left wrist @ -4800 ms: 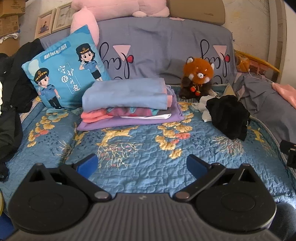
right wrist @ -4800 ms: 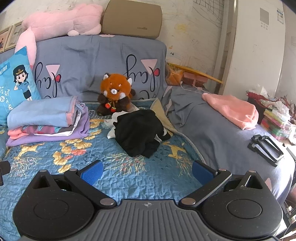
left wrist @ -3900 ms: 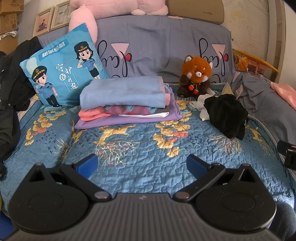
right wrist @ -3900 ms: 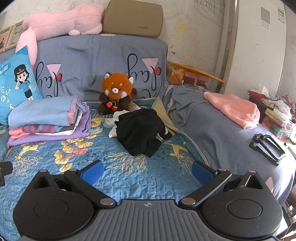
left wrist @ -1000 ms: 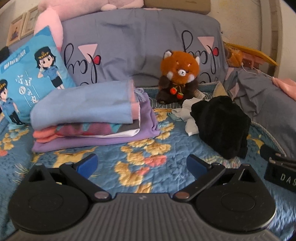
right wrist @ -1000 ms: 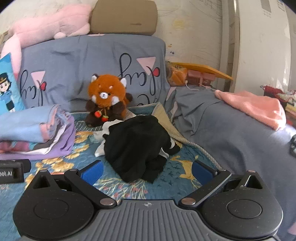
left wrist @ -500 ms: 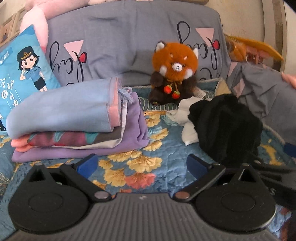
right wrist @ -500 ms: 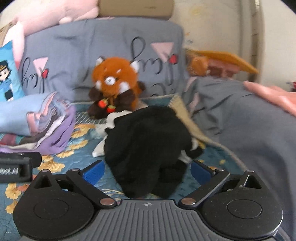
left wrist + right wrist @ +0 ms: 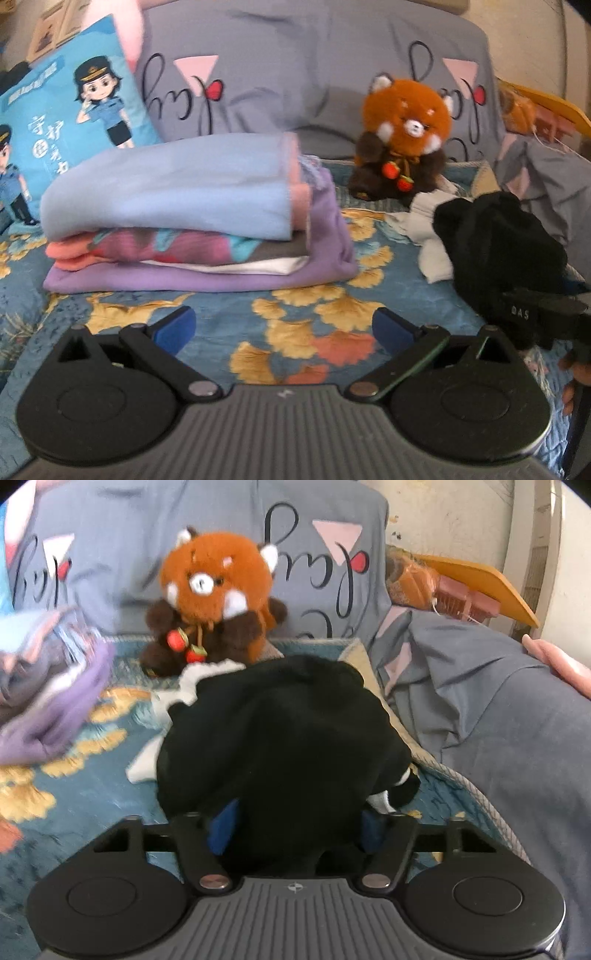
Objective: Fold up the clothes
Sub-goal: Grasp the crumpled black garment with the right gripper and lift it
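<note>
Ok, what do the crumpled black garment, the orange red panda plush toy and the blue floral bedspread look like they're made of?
Crumpled black garment: soft matte knit or fleece, probably; it slumps in rounded folds with no shine. The right gripper is closing around its near edge.
Orange red panda plush toy: synthetic plush with a fuzzy pile outline.
Blue floral bedspread: quilted woven fabric, seemingly cotton or polyester; stitched lines pucker its printed surface.

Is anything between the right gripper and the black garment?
Nothing visible. The right gripper is already at the black garment; its jaws are closing with the near edge of the cloth between them.
</note>
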A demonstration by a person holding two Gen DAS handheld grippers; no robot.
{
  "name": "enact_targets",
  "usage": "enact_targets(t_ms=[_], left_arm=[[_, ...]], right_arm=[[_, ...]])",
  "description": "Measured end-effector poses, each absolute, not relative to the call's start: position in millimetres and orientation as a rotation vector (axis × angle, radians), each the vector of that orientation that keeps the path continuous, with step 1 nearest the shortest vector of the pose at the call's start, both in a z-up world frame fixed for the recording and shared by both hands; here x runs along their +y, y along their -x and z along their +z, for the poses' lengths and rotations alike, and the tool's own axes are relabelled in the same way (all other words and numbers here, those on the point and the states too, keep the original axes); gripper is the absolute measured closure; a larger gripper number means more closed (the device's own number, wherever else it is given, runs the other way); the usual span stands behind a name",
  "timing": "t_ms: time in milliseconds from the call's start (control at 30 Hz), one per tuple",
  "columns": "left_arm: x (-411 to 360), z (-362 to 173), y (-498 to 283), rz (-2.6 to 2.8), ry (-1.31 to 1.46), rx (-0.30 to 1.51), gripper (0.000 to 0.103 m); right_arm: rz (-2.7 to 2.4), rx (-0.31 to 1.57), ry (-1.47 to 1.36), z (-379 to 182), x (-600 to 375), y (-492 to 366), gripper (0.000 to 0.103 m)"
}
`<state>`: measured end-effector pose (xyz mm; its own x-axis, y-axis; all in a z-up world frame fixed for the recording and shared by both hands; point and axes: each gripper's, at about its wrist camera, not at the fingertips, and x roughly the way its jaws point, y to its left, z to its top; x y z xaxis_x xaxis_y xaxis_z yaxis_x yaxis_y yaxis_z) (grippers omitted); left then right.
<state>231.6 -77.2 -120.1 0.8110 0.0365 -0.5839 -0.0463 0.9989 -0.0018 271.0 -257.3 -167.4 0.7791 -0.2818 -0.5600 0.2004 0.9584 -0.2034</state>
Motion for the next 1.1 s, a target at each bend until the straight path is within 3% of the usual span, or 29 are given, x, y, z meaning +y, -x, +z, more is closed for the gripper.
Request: enact_targets(t_ms=[33, 100, 167, 767, 1100], left_arm=[[-74.3, -119.9, -231.5, 0.051, 0.016, 0.624, 0.000], [-70.1, -119.6, -231.0, 0.060, 0.017, 0.626, 0.000], [-68.6, -119.9, -229.8, 0.062, 0.019, 0.631, 0.000], [-49.3, -109.0, -214.6, 0.082, 0.036, 0.612, 0.000], [-11.0, -84.6, -203.4, 0.121, 0.070, 0.579, 0.000]], right_arm=[[-0.271, 0.643, 0.139, -169.7, -258.1, -272.8, 0.053], [-0.273, 0.660, 0.111, -173.7, -263.6, -273.6, 0.083], [-0.251, 0.650, 0.050, -171.3, -270.7, -270.3, 0.098], [0.020, 0.437, -0.091, -97.4, -259.9, -208.7, 0.100], [0.180, 0.243, -0.068, 24.9, -221.5, -155.3, 0.101]])
